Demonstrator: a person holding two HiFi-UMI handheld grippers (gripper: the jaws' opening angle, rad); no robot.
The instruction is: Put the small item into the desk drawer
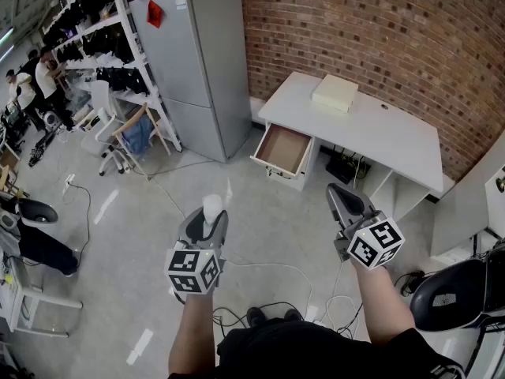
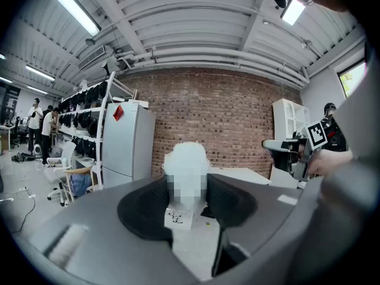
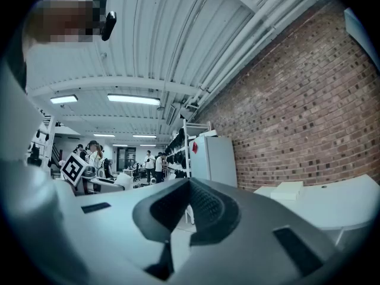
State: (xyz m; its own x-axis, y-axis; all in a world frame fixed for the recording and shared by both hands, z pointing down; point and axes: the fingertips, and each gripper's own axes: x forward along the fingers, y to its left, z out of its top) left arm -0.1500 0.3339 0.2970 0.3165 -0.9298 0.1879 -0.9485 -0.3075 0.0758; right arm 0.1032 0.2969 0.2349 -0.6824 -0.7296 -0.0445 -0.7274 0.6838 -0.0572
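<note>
- The person stands out on the open floor, well apart from the white desk (image 1: pixel 379 133), with both grippers raised in front of the body.
- The left gripper (image 1: pixel 209 218) is clamped on the small white item (image 2: pixel 186 159). The jaws stand wide because the item fills the space between the pads.
- The item sits upright with its fluffy-looking top poking above the jaw tips. A small paper tag (image 2: pixel 178 217) hangs under it. I'd say it's carried upright like that so it can't slip out on the way over.
- The right gripper (image 1: pixel 341 194) has its jaws together and nothing between them. It points roughly toward the desk and looks like the spare hand, free for the drawer front if needed.
- The drawer (image 1: pixel 286 150) hangs under the desk's left end, pulled out, and I can't see anything inside it. That explains why nobody is reaching for a handle, since the way in is already clear.
- A flat pale box (image 1: pixel 334 93) rests on the desktop near the brick wall (image 1: pixel 379 30), nowhere near the drawer opening.
- My read is that the grab is done and the approach to the desk comes next.
- Watch the cables (image 1: pixel 268 265) lying loose on the floor near the person's feet. They could snag a step toward the desk.
</note>
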